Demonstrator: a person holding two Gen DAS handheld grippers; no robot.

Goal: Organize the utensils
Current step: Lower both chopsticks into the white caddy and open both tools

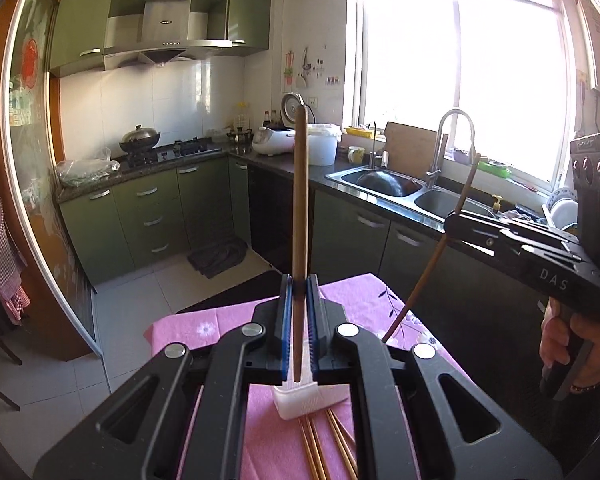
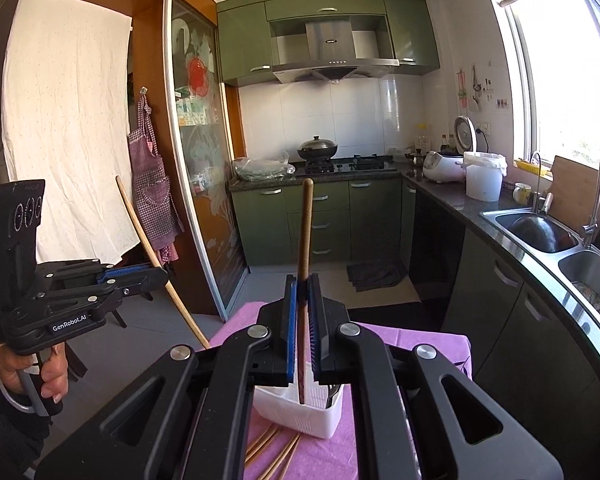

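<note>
Loose chopsticks [image 1: 320,452]: they lay flat on the pink cloth of the counter [image 1: 188,328] at the bottom centre of the left wrist view, the nearest things, their long axes running toward the camera.
White basket [image 2: 300,416]: it stood on the cloth just behind those chopsticks, low in the centre of the right wrist view, directly under both raised sticks.
Left hand-held gripper [image 1: 299,284]: its jaws were pressed together on one chopstick [image 1: 300,208], which stood nearly upright in the centre of the frame, the lower end just above the basket.
Right hand-held gripper [image 2: 304,284]: it was also pinching a darker chopstick [image 2: 305,232], upright, the lower tip already within the basket's opening.
Key relation: the basket lay below and slightly nearer than each jaw pair, and each stick's long axis pointed down to it.
Nearer hand: by my judgement the right one, because its tip was already over the opening.
Next move, as a judgement: a straight lowering along the stick's axis, then release.
Far background: the sink [image 1: 384,184] and the green cabinets stood well apart, in the upper half.
</note>
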